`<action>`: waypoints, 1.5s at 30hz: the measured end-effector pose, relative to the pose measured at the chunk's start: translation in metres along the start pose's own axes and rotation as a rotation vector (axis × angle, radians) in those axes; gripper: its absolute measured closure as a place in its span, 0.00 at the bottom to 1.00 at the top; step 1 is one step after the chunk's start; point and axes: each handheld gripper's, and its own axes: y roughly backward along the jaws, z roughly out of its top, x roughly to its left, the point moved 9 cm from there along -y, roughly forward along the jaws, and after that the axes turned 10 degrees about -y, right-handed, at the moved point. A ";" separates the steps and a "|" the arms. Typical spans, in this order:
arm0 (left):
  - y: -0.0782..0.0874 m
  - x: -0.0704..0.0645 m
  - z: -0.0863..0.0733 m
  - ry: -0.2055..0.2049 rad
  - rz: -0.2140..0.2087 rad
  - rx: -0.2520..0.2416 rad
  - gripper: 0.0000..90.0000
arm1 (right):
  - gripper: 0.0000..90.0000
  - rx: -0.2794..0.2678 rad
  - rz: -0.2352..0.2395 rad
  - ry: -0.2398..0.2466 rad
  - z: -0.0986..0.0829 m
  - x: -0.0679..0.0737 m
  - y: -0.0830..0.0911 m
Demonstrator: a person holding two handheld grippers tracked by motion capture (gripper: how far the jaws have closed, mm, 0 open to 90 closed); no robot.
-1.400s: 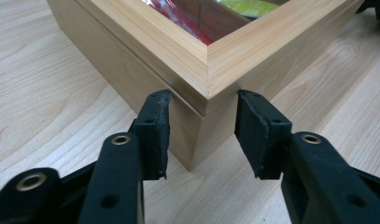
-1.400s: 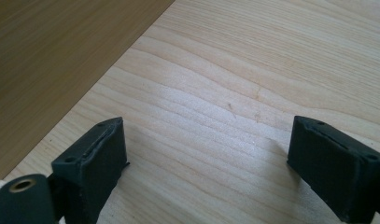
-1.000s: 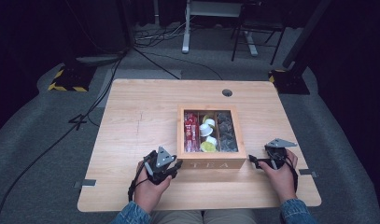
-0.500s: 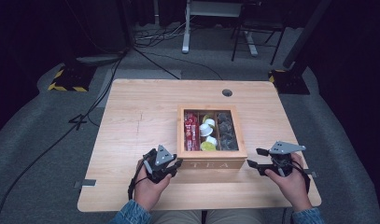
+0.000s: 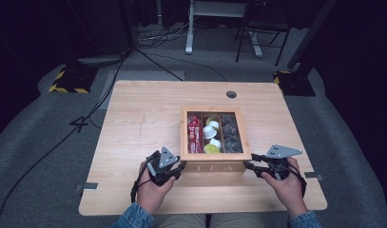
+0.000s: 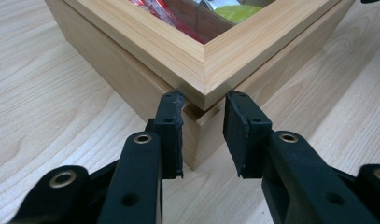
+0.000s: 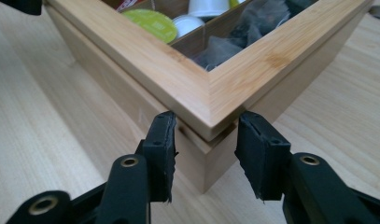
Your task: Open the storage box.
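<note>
A wooden tea box [image 5: 215, 167] marked TEA sits near the table's front edge, its windowed lid [image 5: 215, 156] down. Through the lid I see red packets [image 5: 195, 133], white and green capsules [image 5: 211, 137] and dark tea bags [image 5: 230, 133]. My left gripper [image 5: 180, 166] is open, its jaws straddling the box's near left corner [image 6: 204, 91] just under the lid. My right gripper [image 5: 248, 166] is open and straddles the near right corner [image 7: 211, 116] the same way. In the left gripper view, the left gripper [image 6: 204, 100] has one jaw close against the box wall. The right gripper [image 7: 206, 119] has gaps on both sides.
The light wooden table [image 5: 143, 118] has a round cable hole [image 5: 231, 94] at the back. Its front edge lies just behind my hands. Cables [image 5: 86, 118] and stand legs [image 5: 188, 28] are on the grey floor beyond the table.
The right hand has shifted slightly outward and turned, so its jaws now point at the box's near right corner. The left gripper has stayed at the near left corner.
</note>
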 end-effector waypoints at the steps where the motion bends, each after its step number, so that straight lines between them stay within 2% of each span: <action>1: 0.000 0.000 0.000 -0.001 0.002 -0.002 0.74 | 0.65 -0.002 0.002 -0.001 0.000 0.000 0.000; 8: 0.000 0.001 0.005 -0.007 0.013 -0.005 0.69 | 0.60 -0.021 -0.003 -0.010 0.004 0.001 -0.003; 14: 0.001 0.003 0.018 -0.089 0.073 -0.007 0.54 | 0.51 -0.061 -0.042 -0.017 0.011 0.001 0.000; 17: 0.001 0.004 0.022 -0.097 0.083 -0.014 0.48 | 0.49 -0.070 -0.053 -0.009 0.015 0.001 0.001; 22: 0.001 0.008 0.031 -0.070 0.066 -0.039 0.43 | 0.41 -0.080 -0.080 0.017 0.026 0.000 0.004; 26: 0.004 0.013 0.040 -0.070 0.068 -0.060 0.42 | 0.37 -0.095 -0.091 0.037 0.036 -0.001 0.008; 31: 0.007 0.017 0.048 -0.065 0.065 -0.078 0.41 | 0.36 -0.103 -0.104 0.061 0.046 -0.002 0.012; 34: 0.008 0.022 0.053 -0.042 0.061 -0.105 0.41 | 0.36 -0.111 -0.117 0.080 0.057 -0.002 0.015; 40: 0.009 0.036 0.047 0.004 0.073 -0.067 0.39 | 0.36 -0.130 -0.114 0.074 0.070 -0.003 0.019; 45: 0.011 0.046 0.041 0.026 0.087 -0.057 0.39 | 0.37 -0.159 -0.110 0.067 0.081 -0.004 0.023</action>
